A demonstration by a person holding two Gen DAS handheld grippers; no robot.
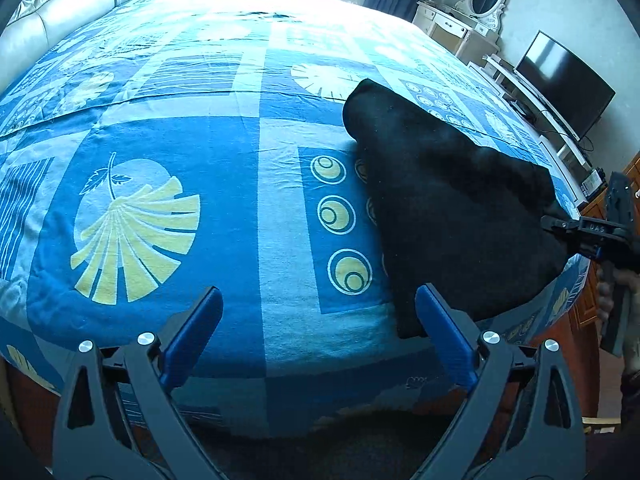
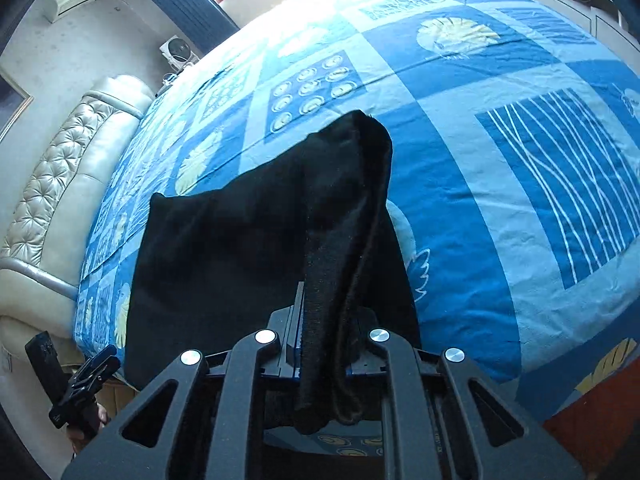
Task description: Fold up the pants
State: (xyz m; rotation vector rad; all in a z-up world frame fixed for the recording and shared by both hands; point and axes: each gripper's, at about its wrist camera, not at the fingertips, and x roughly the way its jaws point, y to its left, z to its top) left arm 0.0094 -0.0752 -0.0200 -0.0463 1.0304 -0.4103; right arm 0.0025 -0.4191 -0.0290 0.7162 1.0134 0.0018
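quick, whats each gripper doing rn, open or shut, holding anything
Left gripper: open, empty, fingers spread at the near edge of the bed.
Right gripper: shut on the black pants, one edge lifted.

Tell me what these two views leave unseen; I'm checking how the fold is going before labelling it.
- Left wrist view: the right gripper sits at the frame edge; its fingers are lost against the black pants.
- Both views: the pants show no seams or layer edges, so the fold count is unclear.
- Right wrist view: pants fabric covers the right gripper's fingers.
- Right wrist view: the left gripper is small, near the corner.
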